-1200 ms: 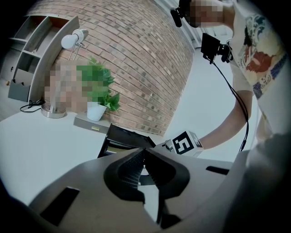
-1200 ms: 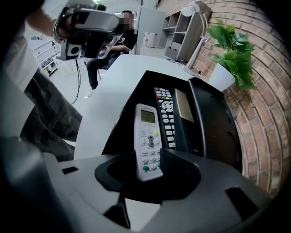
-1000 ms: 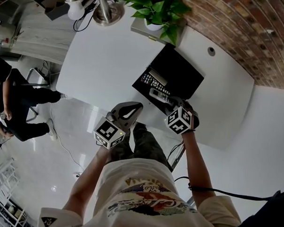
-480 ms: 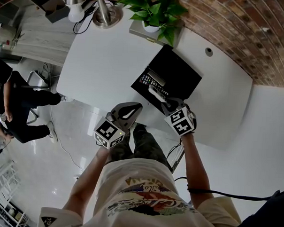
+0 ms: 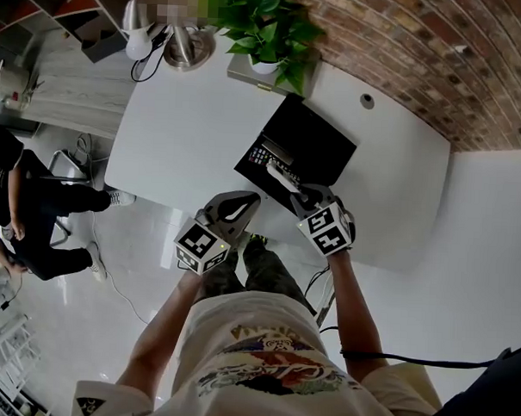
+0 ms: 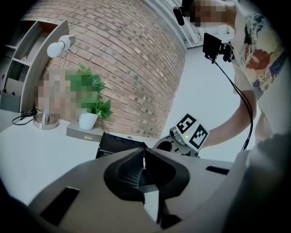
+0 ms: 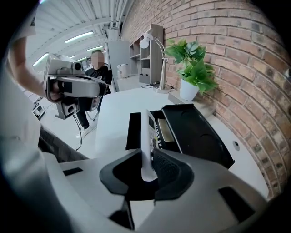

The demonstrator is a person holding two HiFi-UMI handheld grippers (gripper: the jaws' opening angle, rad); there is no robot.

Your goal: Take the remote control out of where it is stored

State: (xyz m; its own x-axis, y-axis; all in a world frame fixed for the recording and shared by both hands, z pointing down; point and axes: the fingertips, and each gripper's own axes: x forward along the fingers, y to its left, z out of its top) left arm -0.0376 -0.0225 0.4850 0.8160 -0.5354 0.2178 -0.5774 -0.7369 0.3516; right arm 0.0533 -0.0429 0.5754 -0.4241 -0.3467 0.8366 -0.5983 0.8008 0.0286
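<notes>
1. The right gripper (image 7: 146, 158) is clamped on the white remote control (image 7: 148, 129). Its jaws have just been closing, and the pads now pinch the remote's near end across its thin sides.
2. The rest of the remote juts out ahead of those jaws, buttons turned sideways. Held on edge like that, the slim body fits the narrow gap between the pads.
3. Just beyond and below the right gripper's tips lies the open black storage box (image 5: 311, 145) on the white table (image 5: 187, 113). The remote looks raised above the box floor, so I'd call the lift well under way but not yet clear.
4. A second, dark remote (image 5: 263, 153) lies in the box past the tips. The steep downward reach probably keeps the jaws off it.
5. The left gripper (image 6: 143, 164) is closed on nothing, jaws pressed together. It hangs beside the right one, short of the table edge, out of the way.
6. One risk is that an end grip on a long body could let it pivot.
</notes>
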